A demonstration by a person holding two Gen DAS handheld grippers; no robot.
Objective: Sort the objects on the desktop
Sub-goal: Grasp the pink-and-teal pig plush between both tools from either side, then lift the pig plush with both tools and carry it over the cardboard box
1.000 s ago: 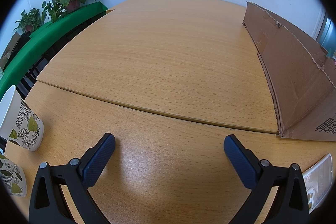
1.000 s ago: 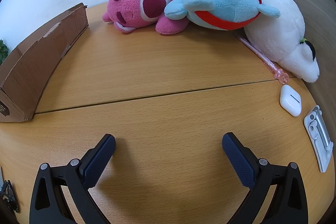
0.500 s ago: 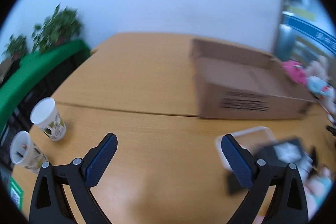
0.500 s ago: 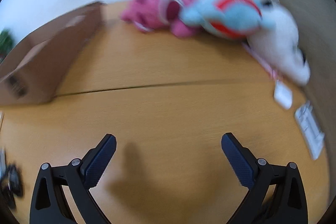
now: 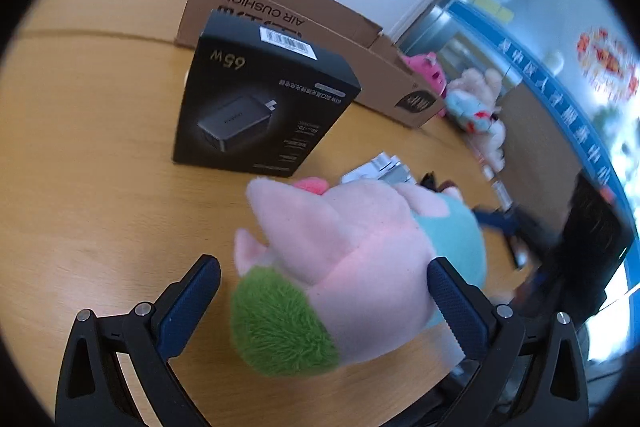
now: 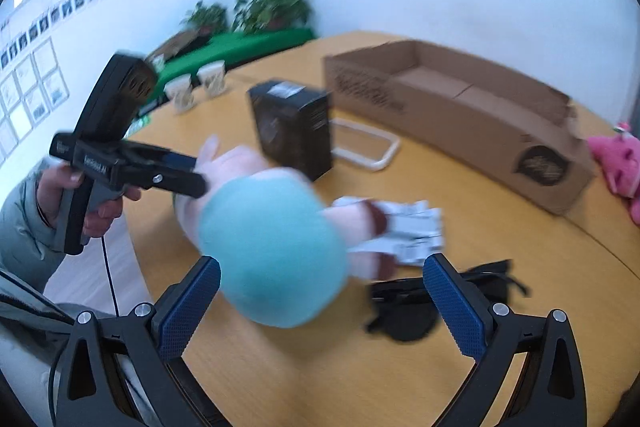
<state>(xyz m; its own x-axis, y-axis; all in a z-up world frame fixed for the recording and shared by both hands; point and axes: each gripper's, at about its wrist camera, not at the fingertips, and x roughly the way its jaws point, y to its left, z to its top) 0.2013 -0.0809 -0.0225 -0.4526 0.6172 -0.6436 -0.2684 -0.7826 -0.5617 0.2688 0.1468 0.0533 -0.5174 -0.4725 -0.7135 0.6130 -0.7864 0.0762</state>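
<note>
Left wrist view: left gripper [image 5: 320,295] spread wide around a fuzzy plush toy [image 5: 352,247], pink with a green tuft; contact unclear.
Right wrist view: right gripper [image 6: 320,299] spread wide, the toy's teal rump [image 6: 272,251] between its blue ribbed pads.
Desk: smooth wood table [image 5: 100,155]; toy lies on it.
Behind toy: glossy black charger box [image 5: 260,99] upright.
Farthest: open cardboard box [image 6: 460,115], interior looks bare.

Bright, even indoor light; heavy motion blur; fisheye bending, black vignette at corners.
</note>
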